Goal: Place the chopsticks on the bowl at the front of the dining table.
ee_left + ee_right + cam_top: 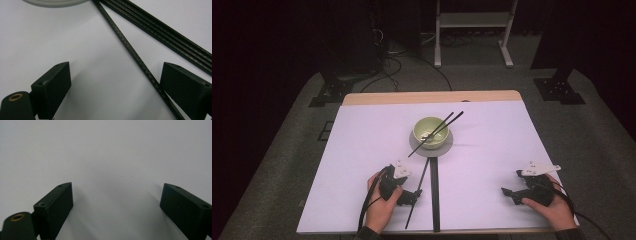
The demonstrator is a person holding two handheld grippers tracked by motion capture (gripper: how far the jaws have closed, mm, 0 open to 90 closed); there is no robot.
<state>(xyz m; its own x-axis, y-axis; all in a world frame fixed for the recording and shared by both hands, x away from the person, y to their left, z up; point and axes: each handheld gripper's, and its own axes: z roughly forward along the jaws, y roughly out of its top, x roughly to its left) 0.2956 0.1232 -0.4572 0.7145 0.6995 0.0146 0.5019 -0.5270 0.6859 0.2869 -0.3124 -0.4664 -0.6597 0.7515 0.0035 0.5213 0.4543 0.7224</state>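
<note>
Pale green bowl [430, 132] sits on a grey round plate [430, 146], just past table centre toward 12 o'clock. Two black chopsticks [442, 128] rest across the bowl, tips inside, far ends sticking out toward 1 o'clock. White table [362, 150] with a wooden far edge.

Left gripper [414, 196] at about 7 o'clock of the bowl, low on the table, held in the person's left hand [379, 207]. Its jaws are spread wide with a loose black chopstick [417, 194] lying between them, close to the right jaw, not pinched; in the left gripper view that stick [132, 53] runs diagonally from the top down past the right jaw, flat on the table. Whether the jaw touches it, cannot tell. Just beside it, toward 3 o'clock, a black flat strip [434, 195] runs from the plate toward the near table edge; in the left gripper view it shows as a ribbed band [160, 30] at upper right, and the plate rim [55, 2] peeks in at the top.

Right gripper [511, 192] at about 4 o'clock of the bowl, well apart from it, in the right hand [554, 207]. Jaws spread, nothing between them, bare white table [112, 157] ahead.
</note>
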